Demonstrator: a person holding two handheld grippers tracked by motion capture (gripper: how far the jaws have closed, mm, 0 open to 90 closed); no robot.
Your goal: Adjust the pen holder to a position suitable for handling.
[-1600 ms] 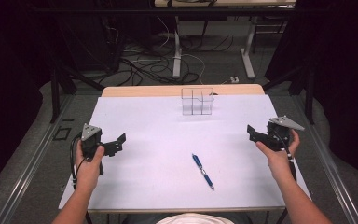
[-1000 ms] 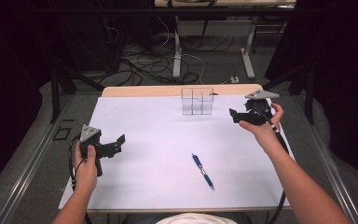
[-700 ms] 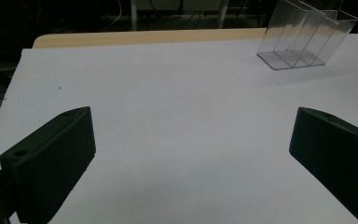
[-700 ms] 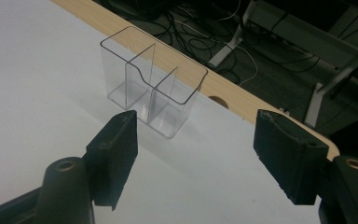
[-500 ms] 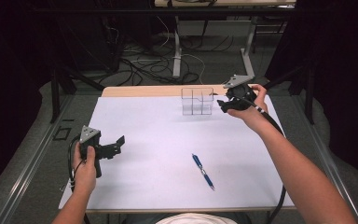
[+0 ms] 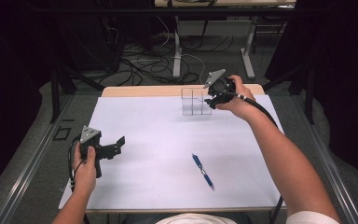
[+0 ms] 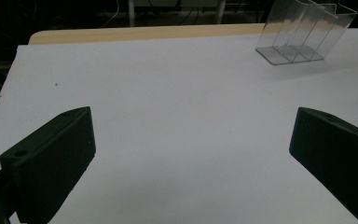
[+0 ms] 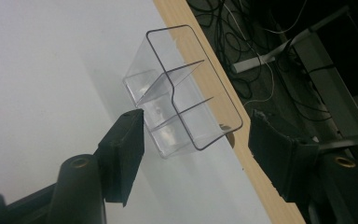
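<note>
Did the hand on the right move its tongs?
Yes. The right tongs went up the picture, from the table's right edge to the clear organizer, closing a little, pads not gripping.

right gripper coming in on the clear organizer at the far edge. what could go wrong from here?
1. The clear organizer stands by the table's far wooden edge; a nudge from the right gripper could slide it off.
2. The jaws, which have just been closing, straddle one end with the pads not yet pressing. Gripping so near the end could tilt or twist the light box.
3. Its thin transparent walls are hard to see, so a finger may clip the rim.
</note>
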